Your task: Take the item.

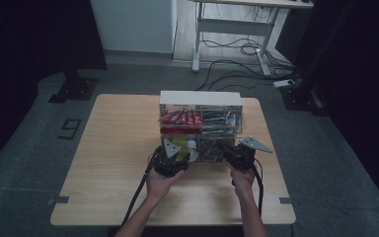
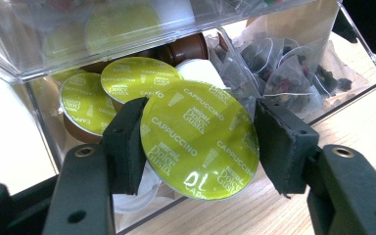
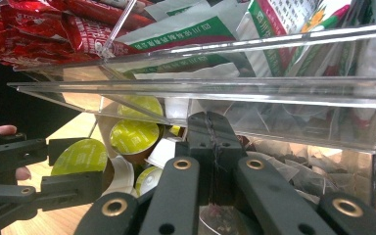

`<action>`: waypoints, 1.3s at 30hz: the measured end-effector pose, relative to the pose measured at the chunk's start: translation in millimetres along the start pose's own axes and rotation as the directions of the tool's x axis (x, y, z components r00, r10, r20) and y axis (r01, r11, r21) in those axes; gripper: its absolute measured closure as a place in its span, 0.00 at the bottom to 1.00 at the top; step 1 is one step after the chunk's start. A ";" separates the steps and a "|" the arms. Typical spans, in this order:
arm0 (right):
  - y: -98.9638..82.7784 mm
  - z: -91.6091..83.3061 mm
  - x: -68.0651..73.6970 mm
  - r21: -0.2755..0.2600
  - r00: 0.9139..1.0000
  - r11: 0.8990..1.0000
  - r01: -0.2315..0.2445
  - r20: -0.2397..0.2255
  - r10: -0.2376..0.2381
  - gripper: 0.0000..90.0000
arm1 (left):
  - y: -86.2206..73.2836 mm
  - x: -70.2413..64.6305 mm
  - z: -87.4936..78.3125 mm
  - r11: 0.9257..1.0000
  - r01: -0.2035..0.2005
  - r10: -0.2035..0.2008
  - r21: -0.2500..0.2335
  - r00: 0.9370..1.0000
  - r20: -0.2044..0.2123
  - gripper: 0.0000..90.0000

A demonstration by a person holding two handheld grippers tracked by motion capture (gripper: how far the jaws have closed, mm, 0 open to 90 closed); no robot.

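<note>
At the near edge of the clear plastic box [image 1: 200, 129], which sat toward the far side of the wooden table [image 1: 113, 163], the left gripper [image 2: 200, 142] was clamped on a green-lidded coffee capsule [image 2: 199, 138] at the box's lower front opening. Just right of it, the right gripper [image 3: 210, 142] had its jaws pressed together against the box's front, over the tea bags [image 2: 289, 73]. More capsules [image 2: 137, 78] lay inside behind the held one. Red packets [image 1: 180, 117] filled the upper tier farther back.
</note>
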State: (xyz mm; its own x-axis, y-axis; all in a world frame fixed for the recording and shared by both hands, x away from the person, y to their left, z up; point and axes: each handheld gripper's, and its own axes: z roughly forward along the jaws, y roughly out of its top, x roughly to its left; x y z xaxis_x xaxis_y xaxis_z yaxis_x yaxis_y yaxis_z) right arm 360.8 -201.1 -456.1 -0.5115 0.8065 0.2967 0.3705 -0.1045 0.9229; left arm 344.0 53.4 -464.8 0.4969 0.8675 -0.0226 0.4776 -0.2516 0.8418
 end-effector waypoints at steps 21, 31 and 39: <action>0.0 -0.5 -1.1 -0.001 1.000 1.000 0.001 0.001 -0.001 0.99 | -12.1 12.4 -17.0 0.999 0.039 -0.039 -0.027 0.999 -0.009 0.45; -0.2 -0.4 -1.4 0.000 1.000 1.000 0.000 0.005 0.000 0.99 | -17.2 23.2 -27.6 0.997 0.061 -0.061 -0.037 0.998 -0.006 0.45; -0.8 0.0 -1.8 -0.001 1.000 1.000 0.000 0.009 0.000 0.99 | -20.7 31.0 -33.2 0.997 0.073 -0.073 -0.041 0.997 -0.006 0.45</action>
State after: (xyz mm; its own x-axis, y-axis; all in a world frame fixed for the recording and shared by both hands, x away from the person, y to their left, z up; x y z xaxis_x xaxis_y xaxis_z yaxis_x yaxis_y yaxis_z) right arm 361.4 -202.5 -457.4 -0.5046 0.8115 0.2947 0.3701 -0.1051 0.9230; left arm 325.4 99.7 -465.1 0.4565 0.8861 -0.0808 0.4825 -0.1703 0.8592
